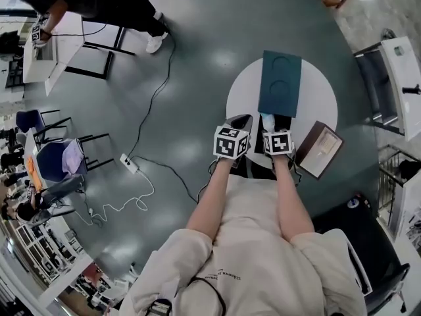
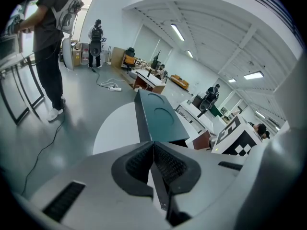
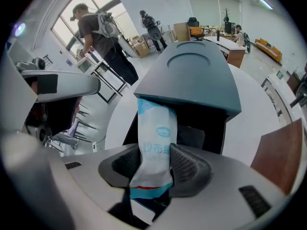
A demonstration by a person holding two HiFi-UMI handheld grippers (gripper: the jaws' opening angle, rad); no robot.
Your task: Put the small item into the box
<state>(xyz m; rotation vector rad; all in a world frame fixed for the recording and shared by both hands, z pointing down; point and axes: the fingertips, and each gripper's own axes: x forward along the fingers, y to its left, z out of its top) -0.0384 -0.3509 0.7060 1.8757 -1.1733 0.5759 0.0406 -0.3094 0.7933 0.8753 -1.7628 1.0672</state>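
A dark teal box lid [image 1: 280, 83] stands raised over a black box on the round white table [image 1: 240, 91]. My right gripper [image 3: 153, 164] is shut on a white and blue packet [image 3: 156, 143]. The packet's upper end reaches the dark opening of the box [image 3: 201, 123], just under the lid [image 3: 196, 78]. In the head view the packet [image 1: 267, 118] shows just ahead of the right gripper [image 1: 271, 125]. My left gripper [image 2: 153, 150] hovers at the table's near left edge with its pads together and nothing between them. It faces the lid [image 2: 158, 116].
A brown open case [image 1: 320, 150] with a pale lining lies at the table's right edge. A cable and power strip [image 1: 128, 164] run across the grey floor to the left. A person [image 1: 99, 2] stands at a desk far left, with chairs beyond.
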